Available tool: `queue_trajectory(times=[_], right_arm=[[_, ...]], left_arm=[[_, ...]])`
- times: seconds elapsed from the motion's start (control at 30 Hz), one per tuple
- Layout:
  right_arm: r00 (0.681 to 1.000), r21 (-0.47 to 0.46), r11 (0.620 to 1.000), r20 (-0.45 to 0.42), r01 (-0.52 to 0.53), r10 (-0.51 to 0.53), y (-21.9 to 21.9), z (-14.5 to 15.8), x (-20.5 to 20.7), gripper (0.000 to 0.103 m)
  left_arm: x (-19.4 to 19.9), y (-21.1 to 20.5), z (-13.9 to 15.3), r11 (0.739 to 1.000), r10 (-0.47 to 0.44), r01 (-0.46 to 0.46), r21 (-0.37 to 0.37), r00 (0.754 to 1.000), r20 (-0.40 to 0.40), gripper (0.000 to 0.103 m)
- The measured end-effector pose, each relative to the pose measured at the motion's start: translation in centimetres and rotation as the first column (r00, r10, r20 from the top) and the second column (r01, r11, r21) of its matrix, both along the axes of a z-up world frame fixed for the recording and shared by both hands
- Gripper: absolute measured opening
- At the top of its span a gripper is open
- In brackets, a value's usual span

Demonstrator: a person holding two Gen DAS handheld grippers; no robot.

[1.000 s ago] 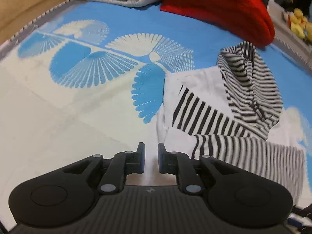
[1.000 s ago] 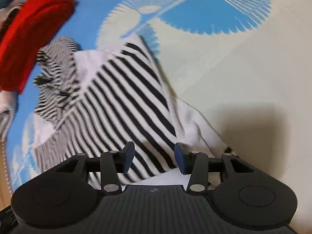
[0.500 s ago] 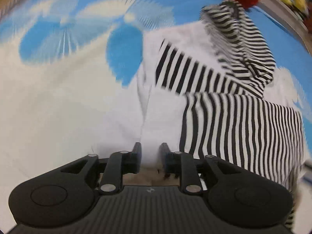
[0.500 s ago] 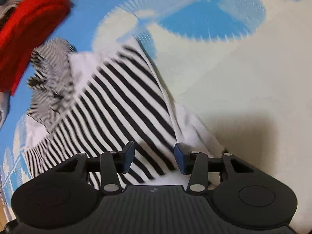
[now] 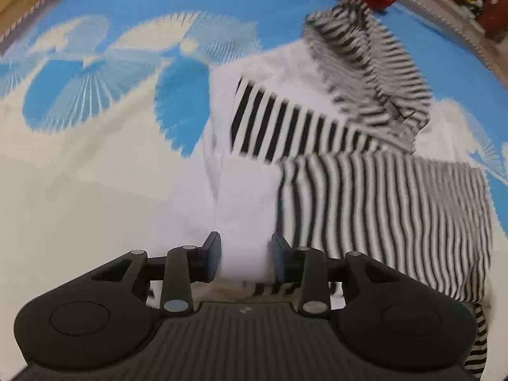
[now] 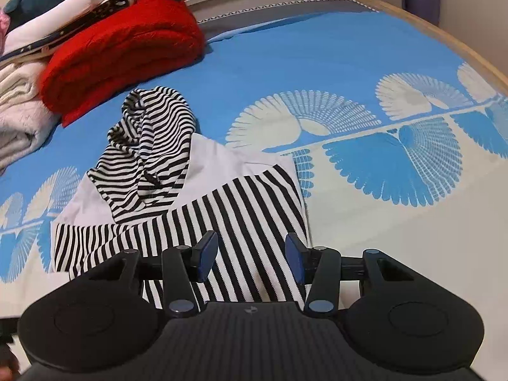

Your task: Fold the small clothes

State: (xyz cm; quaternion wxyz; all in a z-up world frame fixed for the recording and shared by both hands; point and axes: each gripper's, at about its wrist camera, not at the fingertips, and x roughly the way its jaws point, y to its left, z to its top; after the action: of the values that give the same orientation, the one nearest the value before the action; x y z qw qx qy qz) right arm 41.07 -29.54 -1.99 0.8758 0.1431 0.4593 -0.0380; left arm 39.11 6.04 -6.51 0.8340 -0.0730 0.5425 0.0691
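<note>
While one striped hooded garment (image 6: 190, 209) lies mid-frame on the blue-and-cream bedspread (image 6: 397, 222), both grippers gape over it: the left gripper (image 5: 246, 255) moderately, the right gripper (image 6: 250, 255) wider, neither gripping. One red folded blanket (image 6: 120, 54) sits upper left.

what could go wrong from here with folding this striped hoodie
1. Both the left gripper and the right gripper are open over the striped hoodie; a close may catch only the top layer, since striped panels already lie folded over the white body.
2. The hood sits bunched and uneven, so folding now could trap a lump.
3. The red blanket lies close to the hood and could snag it.
</note>
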Motion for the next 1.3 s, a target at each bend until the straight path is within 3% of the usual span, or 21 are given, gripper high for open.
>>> queue_trajectory(times=[0.33,0.47,0.63,0.87,1.2,1.3], right_arm=[[0.999,-0.074,0.997,0.019,-0.036,0.037,0.8,0.2,-0.3,0.051],[0.999,-0.079,0.996,0.019,-0.042,0.043,0.8,0.2,-0.3,0.052],[0.998,-0.086,0.995,0.016,-0.053,0.054,0.9,0.1,-0.4,0.052],[0.998,-0.090,0.994,0.015,-0.059,0.060,0.9,0.1,-0.4,0.052],[0.998,-0.094,0.994,0.005,-0.063,0.064,0.4,-0.1,-0.6,0.052],[0.998,-0.088,0.994,0.005,-0.064,0.065,0.2,-0.1,-0.7,0.052]], left_arm=[[-0.2,-2.8,2.7,0.994,-0.102,0.096,0.043,0.979,0.175,0.076],[-0.6,-3.6,3.7,0.992,-0.118,0.105,0.068,0.963,0.244,0.082],[-0.7,-4.4,4.0,0.988,-0.137,0.113,0.104,0.957,0.257,0.083],[-0.5,-4.5,4.1,0.990,-0.143,0.138,0.038,0.956,0.255,0.083],[-0.8,-5.4,4.5,0.983,-0.182,0.176,0.047,0.939,0.291,0.083],[-0.9,-5.5,4.8,0.981,-0.192,0.183,0.060,0.929,0.315,0.078]])
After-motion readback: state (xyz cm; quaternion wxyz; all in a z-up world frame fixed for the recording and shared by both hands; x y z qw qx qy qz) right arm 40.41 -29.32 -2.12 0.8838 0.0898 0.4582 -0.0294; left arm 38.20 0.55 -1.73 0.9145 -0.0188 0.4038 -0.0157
